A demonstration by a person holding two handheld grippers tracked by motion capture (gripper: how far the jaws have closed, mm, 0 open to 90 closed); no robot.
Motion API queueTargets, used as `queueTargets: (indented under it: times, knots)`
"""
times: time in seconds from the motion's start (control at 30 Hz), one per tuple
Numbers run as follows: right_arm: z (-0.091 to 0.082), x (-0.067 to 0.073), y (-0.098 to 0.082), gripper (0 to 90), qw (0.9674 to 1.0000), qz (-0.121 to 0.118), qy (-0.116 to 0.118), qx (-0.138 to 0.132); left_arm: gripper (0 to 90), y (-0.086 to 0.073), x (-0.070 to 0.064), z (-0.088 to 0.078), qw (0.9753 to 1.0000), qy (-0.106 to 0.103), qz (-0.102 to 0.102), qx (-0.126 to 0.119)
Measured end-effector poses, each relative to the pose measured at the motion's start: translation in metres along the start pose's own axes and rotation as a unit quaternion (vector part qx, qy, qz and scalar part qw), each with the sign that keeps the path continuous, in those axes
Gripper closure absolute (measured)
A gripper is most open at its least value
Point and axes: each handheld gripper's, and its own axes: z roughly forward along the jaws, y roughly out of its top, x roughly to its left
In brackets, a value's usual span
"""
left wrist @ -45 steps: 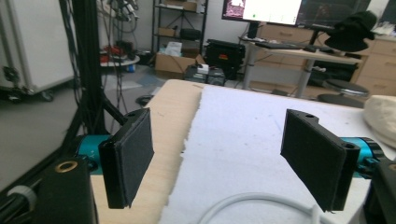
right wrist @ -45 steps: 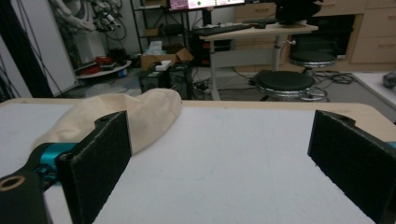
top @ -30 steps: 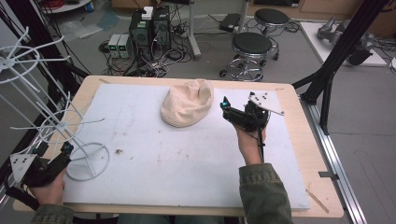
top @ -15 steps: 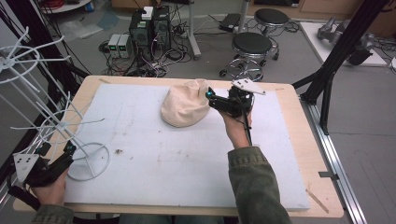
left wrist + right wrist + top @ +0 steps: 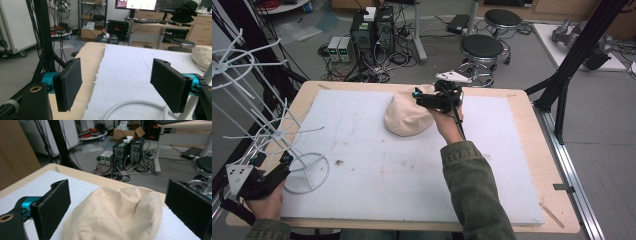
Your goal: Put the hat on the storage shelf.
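A cream cloth hat (image 5: 404,116) lies on the white foam mat (image 5: 382,165) toward the table's far side. My right gripper (image 5: 421,96) hovers at the hat's right edge, open; in the right gripper view the hat (image 5: 115,216) sits between and just beyond its two black jaws, not gripped. My left gripper (image 5: 279,162) rests at the table's near left corner, open, beside the round white base of a wire rack (image 5: 309,172). In the left gripper view its jaws stand wide apart over the rack's base ring (image 5: 130,106).
The tall white wire rack (image 5: 247,100) rises at the left edge with several arms sticking out. Bare wooden table rim (image 5: 532,145) borders the mat. Stools (image 5: 482,47), computers and cables stand on the floor behind the table. A black stand leg (image 5: 562,85) is to the right.
My right gripper has moved left and away from the person, from right of the hat to its right edge. The left gripper has stayed put.
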Motion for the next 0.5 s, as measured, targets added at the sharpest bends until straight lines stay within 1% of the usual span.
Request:
queueTargets:
  times: [0.07,0.1,0.13,0.17,0.2,0.23,0.33,0.4,0.43,0.5]
  knots:
    - [0.008,0.006,0.000,5.3,0.9999,-0.007,0.008,0.009,25.3,0.000,0.000,0.000,1.0000,0.000,0.000,-0.001]
    - [0.016,0.012,0.000,5.3,0.9997,-0.010,0.016,0.019,25.3,0.000,0.000,0.000,1.0000,0.000,-0.001,-0.001]
    - [0.016,0.012,0.000,5.3,0.9997,-0.010,0.016,0.019,25.3,0.000,0.000,0.000,1.0000,0.000,-0.001,-0.002]
    - [0.020,0.016,0.000,5.3,0.9996,-0.009,0.017,0.021,25.3,0.000,0.000,0.001,1.0000,0.000,-0.002,-0.002]
    - [0.027,0.022,0.001,5.3,0.9993,-0.006,0.025,0.027,25.3,0.000,0.000,0.001,1.0000,-0.001,-0.002,-0.002]
    - [0.027,0.022,0.001,5.3,0.9993,-0.006,0.025,0.027,25.3,0.000,0.000,0.001,1.0000,0.000,-0.003,-0.003]
    - [0.038,0.030,0.003,5.3,0.9987,-0.012,0.029,0.040,25.3,0.000,0.000,0.001,1.0000,-0.002,-0.004,-0.003]
    - [0.044,0.033,0.005,5.3,0.9986,-0.012,0.030,0.043,25.3,0.000,0.000,0.002,1.0000,-0.002,-0.004,-0.003]
    - [0.047,0.035,0.007,5.3,0.9984,-0.011,0.029,0.047,25.3,0.000,0.000,0.002,1.0000,-0.003,-0.005,-0.003]
    - [0.054,0.036,0.009,5.3,0.9981,-0.004,0.034,0.052,25.3,0.000,0.001,0.002,1.0000,-0.003,-0.004,-0.004]
